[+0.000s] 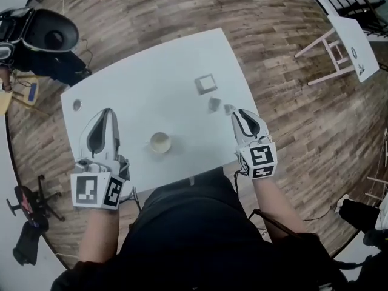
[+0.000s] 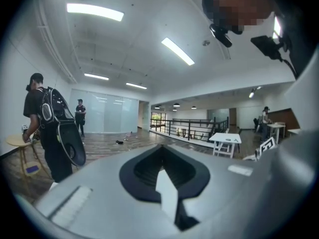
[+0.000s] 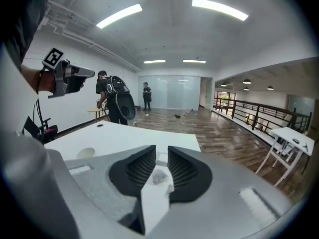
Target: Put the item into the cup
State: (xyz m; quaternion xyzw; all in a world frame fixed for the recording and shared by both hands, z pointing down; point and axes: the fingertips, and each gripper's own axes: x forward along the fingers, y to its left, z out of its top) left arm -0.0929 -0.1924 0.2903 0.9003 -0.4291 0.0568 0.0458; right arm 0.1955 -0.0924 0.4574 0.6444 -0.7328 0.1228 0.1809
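A small pale cup [image 1: 160, 142] stands on the white table [image 1: 151, 71], near its front edge between my two grippers; it also shows in the right gripper view as the cup [image 3: 85, 153] at the left. A little greyish item [image 1: 228, 109] lies right at the tip of my right gripper [image 1: 236, 115]. In the right gripper view that item [image 3: 158, 175] sits in the narrow gap of the right gripper [image 3: 160, 163], whose jaws stand slightly apart. My left gripper [image 1: 108, 111] hovers left of the cup, jaws together and empty; the left gripper [image 2: 162, 158] points out over the room.
A second small grey piece [image 1: 213, 105] and a square white box [image 1: 206, 83] lie behind the right gripper. A dark round spot [image 1: 76, 105] marks the table's far left. A white side table [image 1: 348, 41] stands at the right; a person with a backpack [image 3: 117, 103] stands beyond the table.
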